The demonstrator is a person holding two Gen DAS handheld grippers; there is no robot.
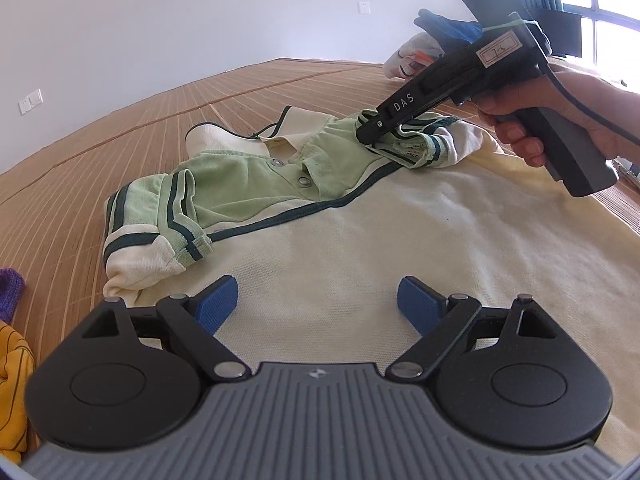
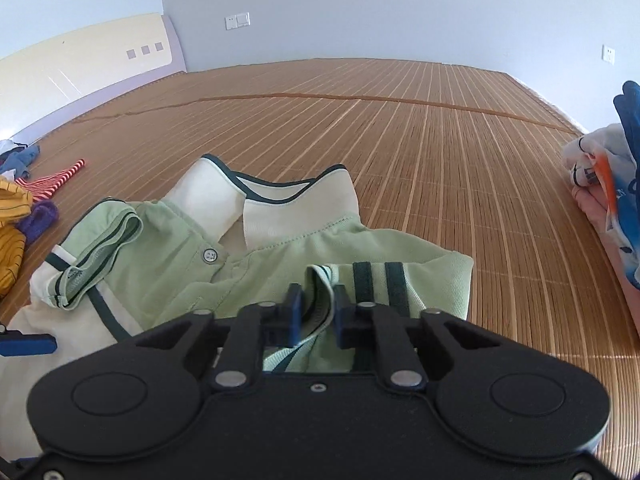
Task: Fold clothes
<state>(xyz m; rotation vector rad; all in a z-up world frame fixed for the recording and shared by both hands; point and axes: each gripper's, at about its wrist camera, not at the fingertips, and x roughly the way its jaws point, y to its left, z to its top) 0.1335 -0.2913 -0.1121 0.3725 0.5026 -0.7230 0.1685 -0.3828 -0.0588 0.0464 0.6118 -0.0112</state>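
A cream polo shirt (image 1: 400, 248) with a light green yoke and dark green stripes lies on a bamboo mat (image 1: 120, 128). Its left sleeve (image 1: 156, 224) is folded in over the body. My left gripper (image 1: 318, 300) hangs open just above the cream body, with nothing between its blue pads. My right gripper (image 1: 374, 142), held by a hand (image 1: 560, 108), is shut on the striped cuff of the right sleeve (image 1: 416, 148). In the right wrist view the right gripper (image 2: 318, 308) pinches that green cuff (image 2: 320, 280); the collar (image 2: 280, 200) lies beyond it.
A pile of clothes (image 2: 608, 184), white, blue and pink, sits at the mat's right side. More garments, yellow striped (image 2: 12, 232), purple and red striped, lie at the left. A cream headboard (image 2: 80, 56) and white walls bound the mat.
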